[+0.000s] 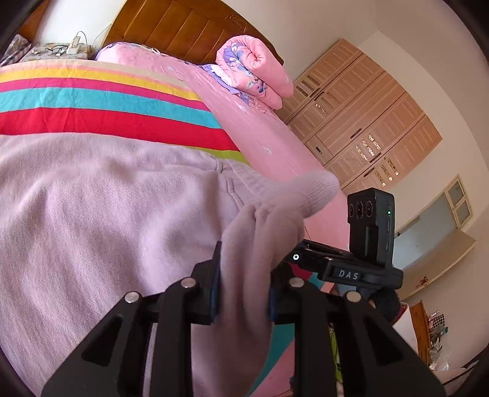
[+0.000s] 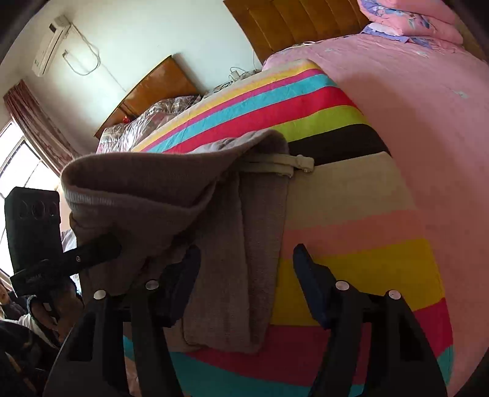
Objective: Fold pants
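The pants (image 1: 101,213) are pale lilac knit sweatpants lying on a striped blanket (image 1: 101,100) on the bed. My left gripper (image 1: 244,284) is shut on a bunched ribbed cuff end (image 1: 308,195) of the pants and holds it lifted. In the right wrist view the pants (image 2: 171,189) look grey-brown, with a pale drawstring (image 2: 275,165) at the waistband. My right gripper (image 2: 244,274) is open, its left finger (image 2: 186,274) against the raised fabric and its right finger (image 2: 308,274) over the blanket. The left gripper also shows in the right wrist view (image 2: 91,256), under the lifted fold.
A pink sheet (image 1: 244,116) covers the bed beside the blanket. A rolled pink floral quilt (image 1: 253,67) lies by the wooden headboard (image 1: 189,27). A wardrobe (image 1: 366,122) stands beyond the bed. A second bed (image 2: 146,122) and a window (image 2: 18,158) are on the other side.
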A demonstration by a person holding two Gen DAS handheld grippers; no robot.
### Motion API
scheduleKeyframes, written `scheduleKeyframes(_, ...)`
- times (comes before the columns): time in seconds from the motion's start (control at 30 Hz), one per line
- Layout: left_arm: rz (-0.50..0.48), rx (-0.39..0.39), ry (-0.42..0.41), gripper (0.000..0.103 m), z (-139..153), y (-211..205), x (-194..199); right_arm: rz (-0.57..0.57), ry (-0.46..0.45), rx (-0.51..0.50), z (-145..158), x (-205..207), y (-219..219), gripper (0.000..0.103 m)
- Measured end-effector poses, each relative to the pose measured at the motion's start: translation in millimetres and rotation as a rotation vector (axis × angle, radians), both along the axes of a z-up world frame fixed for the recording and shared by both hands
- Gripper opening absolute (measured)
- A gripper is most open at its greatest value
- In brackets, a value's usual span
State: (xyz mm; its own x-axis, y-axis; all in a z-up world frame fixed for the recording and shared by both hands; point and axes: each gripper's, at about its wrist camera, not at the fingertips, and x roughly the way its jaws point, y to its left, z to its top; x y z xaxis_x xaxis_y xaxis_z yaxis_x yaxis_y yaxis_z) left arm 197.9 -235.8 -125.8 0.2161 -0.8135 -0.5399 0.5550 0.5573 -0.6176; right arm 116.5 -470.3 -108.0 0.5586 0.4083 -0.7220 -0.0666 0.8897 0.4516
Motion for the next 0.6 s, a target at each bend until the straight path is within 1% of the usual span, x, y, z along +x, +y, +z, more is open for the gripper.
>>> scheduleKeyframes(0.03, 0.004, -0.010, 0.015, 0.023, 0.3, 1.4, 0.9, 0.023, 0.001, -0.047, 1.8, -0.2, 9.9, 0.061)
scheduleKeyframes(0.07, 0.008, -0.018, 0.024, 0.023, 0.2, 2.8, 1.2, 0.050, 0.001, -0.076, 2.4, -1.0, 18.3, 0.057)
scheduleKeyframes(0.13, 0.007, -0.032, 0.035, 0.023, -0.7, 2.8, 0.6, 0.046, -0.006, -0.096, 1.8, -6.0, 21.3, 0.044)
scheduleKeyframes(0.2, 0.002, -0.034, 0.036, 0.023, -1.0, 1.9, -0.6, 0.015, -0.045, -0.106, 3.8, -13.9, 16.6, 0.034)
scheduleKeyframes(0.23, -0.004, -0.033, 0.037, 0.023, -1.3, 0.8, -2.9, -0.008, -0.060, -0.128, 5.7, -17.4, 15.8, 0.025)
scheduleKeyframes(0.3, -0.012, -0.018, 0.016, 0.024, 1.4, -4.7, -7.0, -0.029, -0.101, -0.190, 17.5, -26.1, 20.1, 0.021)
scheduleKeyframes(0.33, -0.016, -0.013, -0.002, 0.024, 4.3, -7.8, -9.0, -0.034, -0.116, -0.204, 23.8, -29.6, 22.2, 0.020)
scheduleKeyframes(0.4, -0.027, -0.010, -0.012, 0.027, 7.4, -13.7, -13.3, -0.085, -0.114, -0.215, 25.4, -31.2, 19.5, 0.018)
scheduleKeyframes(0.43, -0.029, 0.004, -0.010, 0.027, 6.0, -18.0, -13.4, -0.136, -0.095, -0.265, 21.0, -31.2, 14.6, 0.001)
scheduleKeyframes(0.47, -0.032, 0.027, -0.005, 0.027, 2.1, -22.3, -13.2, -0.196, -0.065, -0.320, 15.0, -30.7, 5.4, 0.002)
scheduleKeyframes(0.5, -0.044, 0.051, 0.003, 0.030, -4.1, -27.1, -13.4, -0.244, -0.044, -0.285, 8.1, -32.6, -10.3, 0.002)
scheduleKeyframes(0.53, -0.058, 0.068, 0.013, 0.036, -10.2, -30.5, -15.3, -0.279, -0.037, -0.215, 3.7, -35.3, -26.8, 0.002)
scheduleKeyframes(0.57, -0.060, 0.082, 0.013, 0.038, -14.2, -32.0, -18.6, -0.296, -0.038, -0.190, 3.4, -42.2, -36.3, 0.002)
scheduleKeyframes(0.6, -0.069, 0.097, -0.003, 0.046, -14.4, -35.0, -21.8, -0.299, -0.041, -0.185, 6.5, -47.1, -42.4, 0.002)
